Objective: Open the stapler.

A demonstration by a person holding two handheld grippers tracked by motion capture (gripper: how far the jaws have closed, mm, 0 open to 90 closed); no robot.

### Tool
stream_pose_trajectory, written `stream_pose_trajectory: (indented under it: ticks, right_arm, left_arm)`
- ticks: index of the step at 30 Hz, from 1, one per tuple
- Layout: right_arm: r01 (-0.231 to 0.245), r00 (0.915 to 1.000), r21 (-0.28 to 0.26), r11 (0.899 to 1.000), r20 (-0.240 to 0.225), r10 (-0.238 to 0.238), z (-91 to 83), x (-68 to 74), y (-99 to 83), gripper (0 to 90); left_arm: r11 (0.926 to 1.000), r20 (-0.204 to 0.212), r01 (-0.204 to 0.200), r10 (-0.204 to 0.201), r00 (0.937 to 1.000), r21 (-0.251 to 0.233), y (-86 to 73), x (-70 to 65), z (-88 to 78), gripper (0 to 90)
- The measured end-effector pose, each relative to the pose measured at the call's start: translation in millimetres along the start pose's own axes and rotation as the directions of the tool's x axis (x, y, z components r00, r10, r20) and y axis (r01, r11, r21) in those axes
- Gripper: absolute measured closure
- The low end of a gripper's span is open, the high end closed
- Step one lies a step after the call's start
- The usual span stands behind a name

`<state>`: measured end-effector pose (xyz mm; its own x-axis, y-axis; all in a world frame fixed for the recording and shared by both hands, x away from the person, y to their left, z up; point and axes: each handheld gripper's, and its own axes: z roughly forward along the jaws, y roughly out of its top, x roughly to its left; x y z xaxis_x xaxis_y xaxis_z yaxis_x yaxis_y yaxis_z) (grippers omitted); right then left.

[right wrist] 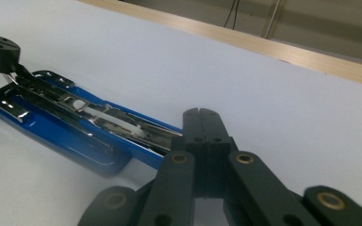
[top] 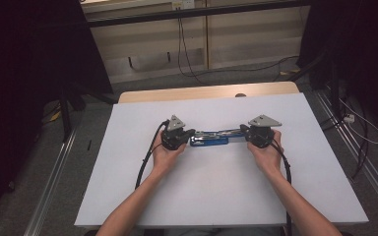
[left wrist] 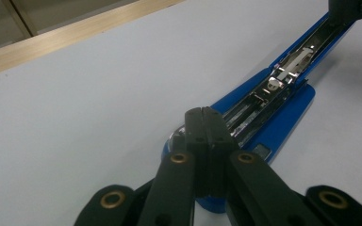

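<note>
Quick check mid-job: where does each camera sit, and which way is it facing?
High view: above the person's side, facing forward and down on the table; forearms, left gripper, right gripper.
Left gripper view: rides that gripper, looks along its shut fingers over the blue stapler.
Right gripper view: same from the opposite end, fingers shut.
All share the stapler.

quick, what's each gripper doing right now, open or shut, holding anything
left gripper: shut, tips at one end of the opened blue stapler.
right gripper: shut, tips at its other end.
</note>
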<state>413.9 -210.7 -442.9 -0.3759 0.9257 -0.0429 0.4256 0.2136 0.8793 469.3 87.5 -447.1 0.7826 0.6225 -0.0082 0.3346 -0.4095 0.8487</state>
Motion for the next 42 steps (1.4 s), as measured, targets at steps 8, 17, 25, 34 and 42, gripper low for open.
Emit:
stream_pose_trajectory:
  ticks: [8, 17, 25, 34, 42]
  right_arm:
    - [-0.016, 0.9996, -0.029, 0.999, -0.024, 0.015, -2.1, -1.1, 1.9, 90.0]
    - [-0.043, 0.9972, -0.069, 0.997, -0.064, 0.038, -5.0, -4.1, 3.1, 90.0]
    - [-0.048, 0.9957, -0.098, 0.994, -0.083, 0.040, -8.4, -4.6, 5.5, 81.5]
    - [-0.065, 0.9956, -0.089, 0.994, -0.073, 0.058, -10.5, -4.8, 5.8, 50.7]
    - [-0.080, 0.9941, -0.106, 0.991, -0.082, 0.071, -14.3, -3.8, 6.4, 25.6]
  left_arm:
    - [0.9999, 0.009, 0.003, -0.003, 1.0000, -0.014, 3.8, 1.3, -3.7, 90.0]
    - [0.9988, 0.012, 0.006, -0.005, 0.9999, -0.048, 9.0, -0.4, -11.3, 90.0]
    - [0.9979, 0.018, 0.024, -0.022, 0.9996, -0.061, 10.7, -4.6, -13.6, 76.9]
    - [0.9967, -0.002, 0.029, -0.030, 0.9996, -0.076, 11.5, -6.7, -22.2, 52.2]
    - [0.9974, -0.024, 0.034, -0.036, 0.9991, -0.063, 9.6, -6.7, -26.4, 29.2]
